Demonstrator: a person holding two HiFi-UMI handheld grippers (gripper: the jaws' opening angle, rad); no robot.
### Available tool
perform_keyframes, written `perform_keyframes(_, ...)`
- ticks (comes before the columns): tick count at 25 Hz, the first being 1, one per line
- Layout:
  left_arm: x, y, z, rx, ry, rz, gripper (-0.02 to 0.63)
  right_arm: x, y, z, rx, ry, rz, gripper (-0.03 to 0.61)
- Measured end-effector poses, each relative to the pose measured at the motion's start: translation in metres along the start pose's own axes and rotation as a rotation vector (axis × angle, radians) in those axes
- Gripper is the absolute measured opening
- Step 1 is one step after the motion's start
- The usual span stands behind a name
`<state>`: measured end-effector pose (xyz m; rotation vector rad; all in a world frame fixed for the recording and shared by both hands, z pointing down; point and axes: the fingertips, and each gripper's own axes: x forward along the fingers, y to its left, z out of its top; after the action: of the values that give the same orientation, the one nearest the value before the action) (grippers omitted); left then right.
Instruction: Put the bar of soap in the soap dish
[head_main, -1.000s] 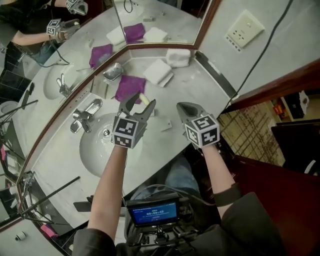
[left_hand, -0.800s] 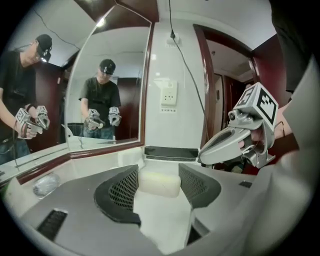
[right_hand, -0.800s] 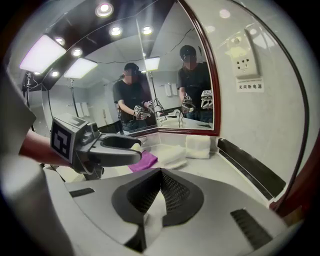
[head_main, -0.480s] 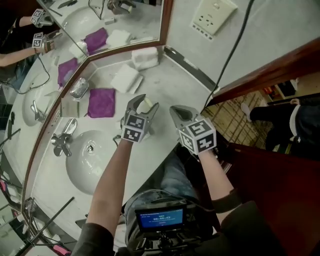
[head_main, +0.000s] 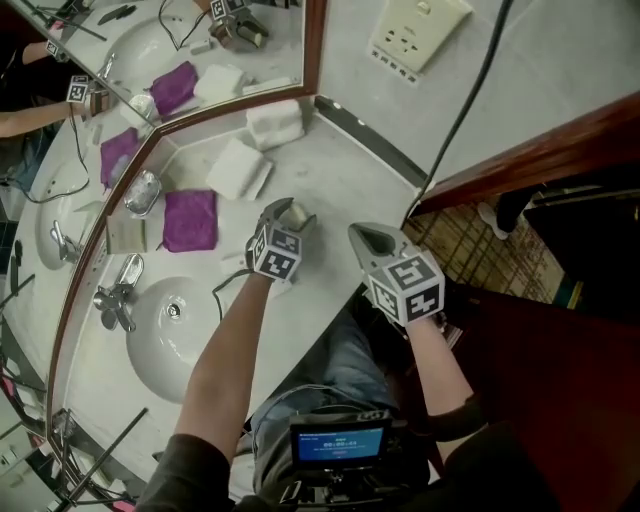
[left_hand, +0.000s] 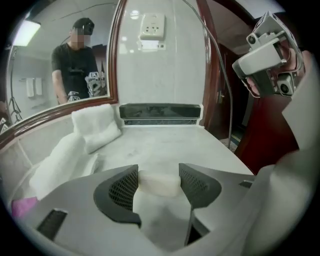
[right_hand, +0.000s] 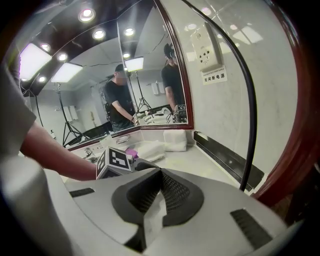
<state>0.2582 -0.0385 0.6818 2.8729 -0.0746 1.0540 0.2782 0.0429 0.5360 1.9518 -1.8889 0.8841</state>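
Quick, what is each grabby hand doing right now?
Left hand-held gripper: closed on the pale cream bar of soap.
Right hand-held gripper: closed, holding nothing.

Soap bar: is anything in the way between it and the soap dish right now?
The bar of soap is clamped in the left claw. On the line to the soap dish lies only the purple cloth, flat on the counter. Carried above it, the bar should probably pass. Nothing taller shows between.
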Motion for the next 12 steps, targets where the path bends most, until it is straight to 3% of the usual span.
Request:
perform_keyframes(6,0.001,0.005,0.003,-0.016,-0.015,0.002,0.319,0.002,-0.002,0.0,0.022,0.001,0.007,0.006)
perform_keyframes(12,-0.012,0.006,0.009,-0.01,-0.038,0.013,0.318,0.007,0.0,0.001,0.023,0.0,0.014,0.006)
